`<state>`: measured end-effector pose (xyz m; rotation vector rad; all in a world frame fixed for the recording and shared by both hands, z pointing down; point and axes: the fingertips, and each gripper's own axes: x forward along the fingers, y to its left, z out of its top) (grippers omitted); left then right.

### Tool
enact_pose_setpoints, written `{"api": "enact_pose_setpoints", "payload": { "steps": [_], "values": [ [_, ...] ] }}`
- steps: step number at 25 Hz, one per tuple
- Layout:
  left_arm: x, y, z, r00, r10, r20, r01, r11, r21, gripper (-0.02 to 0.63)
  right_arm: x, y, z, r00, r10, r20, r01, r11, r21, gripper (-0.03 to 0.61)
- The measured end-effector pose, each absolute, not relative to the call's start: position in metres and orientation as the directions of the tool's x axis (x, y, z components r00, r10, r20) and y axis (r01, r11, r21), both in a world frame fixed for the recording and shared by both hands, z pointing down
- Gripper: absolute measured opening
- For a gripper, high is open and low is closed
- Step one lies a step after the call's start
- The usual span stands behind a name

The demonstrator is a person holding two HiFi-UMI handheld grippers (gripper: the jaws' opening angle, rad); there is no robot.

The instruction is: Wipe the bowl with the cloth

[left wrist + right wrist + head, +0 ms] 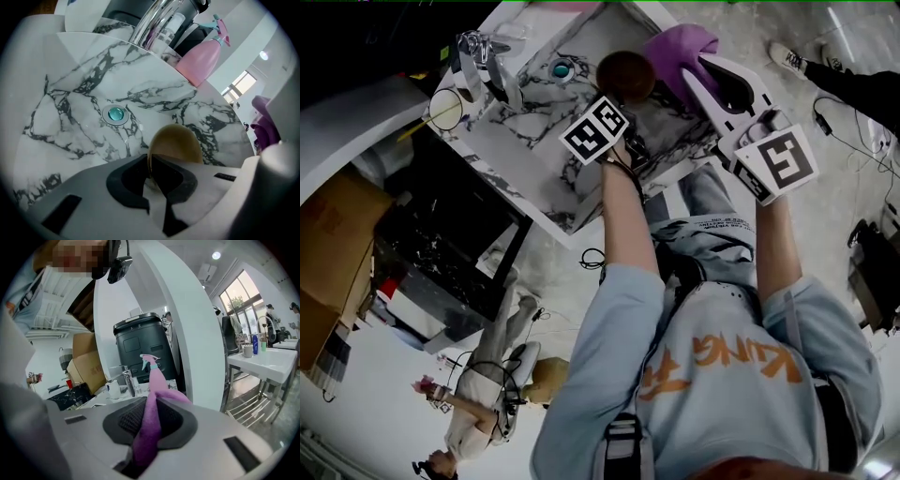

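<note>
A brown bowl (625, 75) hangs over the marble sink (534, 150). In the left gripper view the bowl (177, 143) stands on edge, and my left gripper (151, 165) is shut on its near rim. In the head view the left gripper (623, 109) reaches up to the bowl from below. My right gripper (705, 73) is just right of the bowl and is shut on a purple cloth (677, 45). In the right gripper view the cloth (149, 432) runs as a pinched fold between the jaws of the right gripper (151, 418). Bowl and cloth are close together; I cannot tell whether they touch.
The basin (70, 117) has a teal drain plug (115, 114) and a chrome faucet (152, 23) at its back. A pink spray bottle (201, 58) stands behind the basin. A cup (448, 108) sits at the counter's left corner. A black bin (140, 345) stands beyond.
</note>
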<state>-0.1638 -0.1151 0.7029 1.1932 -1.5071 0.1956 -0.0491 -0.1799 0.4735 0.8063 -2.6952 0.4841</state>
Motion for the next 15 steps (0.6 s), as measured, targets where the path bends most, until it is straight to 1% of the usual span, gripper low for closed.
{"api": "enact_pose_setpoints", "payload": {
  "steps": [2, 6, 12, 15],
  "values": [
    [-0.165, -0.116, 0.698, 0.154, -0.572, 0.806, -0.736, 0.477, 0.480, 0.035, -0.047, -0.178, 0.471, -0.806, -0.472, 0.357, -0.565, 0.793, -0.229, 0.075],
    [-0.174, -0.117, 0.671, 0.102, -0.629, 0.771, -0.727, 0.482, 0.490, 0.034, -0.043, -0.170, 0.462, -0.818, -0.460, 0.344, -0.547, 0.808, -0.220, 0.075],
    [-0.200, -0.106, 0.606, -0.027, -0.722, 0.691, -0.730, 0.486, 0.480, 0.032, -0.042, -0.162, 0.438, -0.848, -0.438, 0.299, -0.505, 0.839, -0.204, 0.075],
    [-0.207, -0.088, 0.573, -0.083, -0.765, 0.639, -0.712, 0.495, 0.499, 0.032, -0.043, -0.154, 0.423, -0.867, -0.418, 0.271, -0.475, 0.859, -0.193, 0.075]
  ]
}}
